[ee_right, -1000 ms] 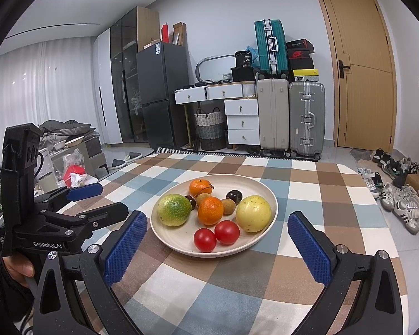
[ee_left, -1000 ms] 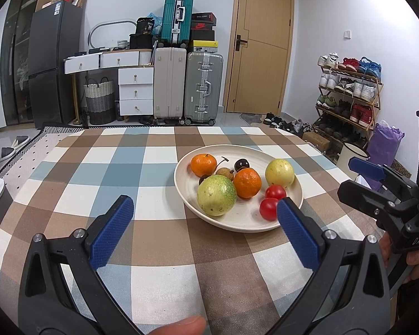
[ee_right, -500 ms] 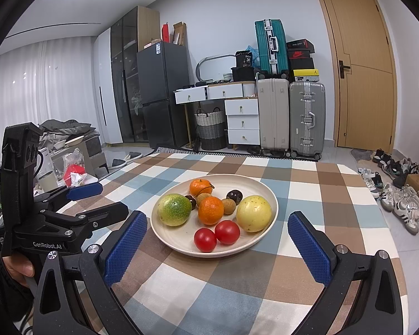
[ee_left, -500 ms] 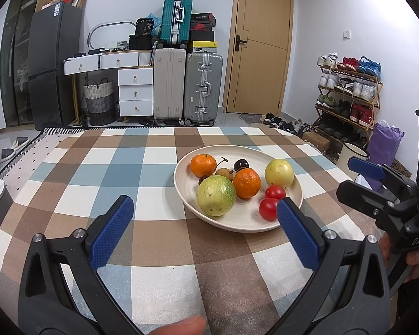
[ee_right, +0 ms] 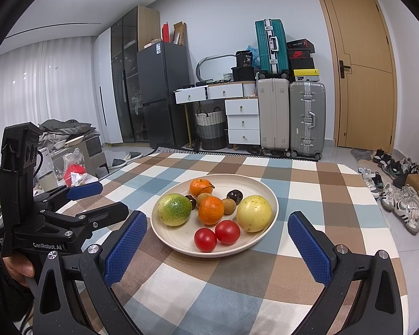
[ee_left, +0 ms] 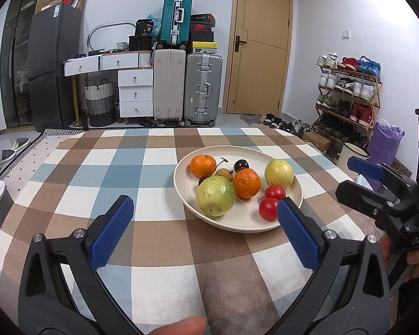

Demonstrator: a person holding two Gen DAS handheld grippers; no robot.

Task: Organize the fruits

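While both tools are held short of the cream plate (ee_right: 261, 244), the left gripper (ee_left: 204, 230) and right gripper (ee_right: 216, 247) are seen with jaws spread wide and nothing between them. On the plate, set on the checked tablecloth (ee_left: 111, 173), are grouped a green fruit (ee_right: 174, 209), yellow fruit (ee_right: 254, 213), two oranges (ee_right: 211, 210), two tomatoes (ee_right: 227, 231) and small dark fruits. Suitcases (ee_right: 292, 117), drawers and a door (ee_right: 360, 69) are noted far behind.
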